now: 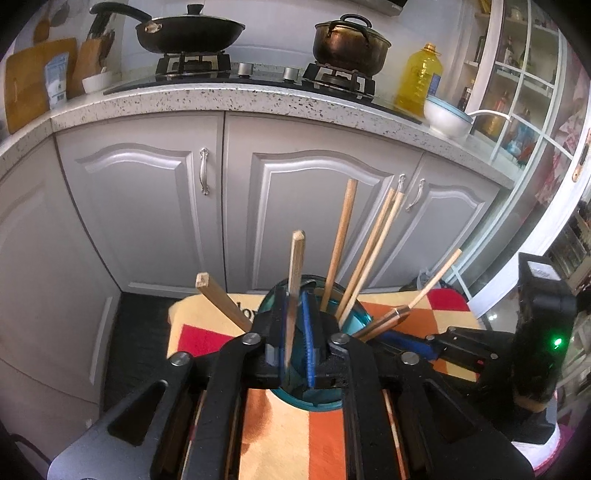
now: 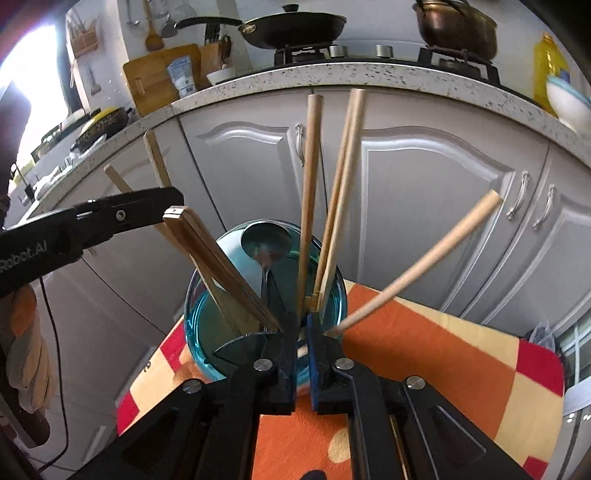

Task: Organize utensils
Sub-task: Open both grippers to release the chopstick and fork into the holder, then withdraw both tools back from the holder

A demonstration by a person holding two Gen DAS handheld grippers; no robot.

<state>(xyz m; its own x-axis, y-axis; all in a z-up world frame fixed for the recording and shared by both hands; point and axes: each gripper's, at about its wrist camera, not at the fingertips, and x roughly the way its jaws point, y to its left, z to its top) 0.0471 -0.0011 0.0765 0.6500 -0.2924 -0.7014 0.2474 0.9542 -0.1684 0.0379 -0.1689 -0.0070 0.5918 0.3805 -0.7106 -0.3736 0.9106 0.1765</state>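
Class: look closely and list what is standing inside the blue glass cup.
Inside the blue glass cup: several wooden chopsticks and a metal spoon, bowl up. Their lower ends are hidden behind the right gripper.

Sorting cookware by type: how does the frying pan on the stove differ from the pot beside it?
The frying pan is shallow and black; the pot is deep and brownish, metallic-looking. The frying pan has one long handle sticking out sideways; the pot shows a looped side handle. The frying pan's lid has a knob, the pot's an arched handle. Both sit lidded on burners of the stove.
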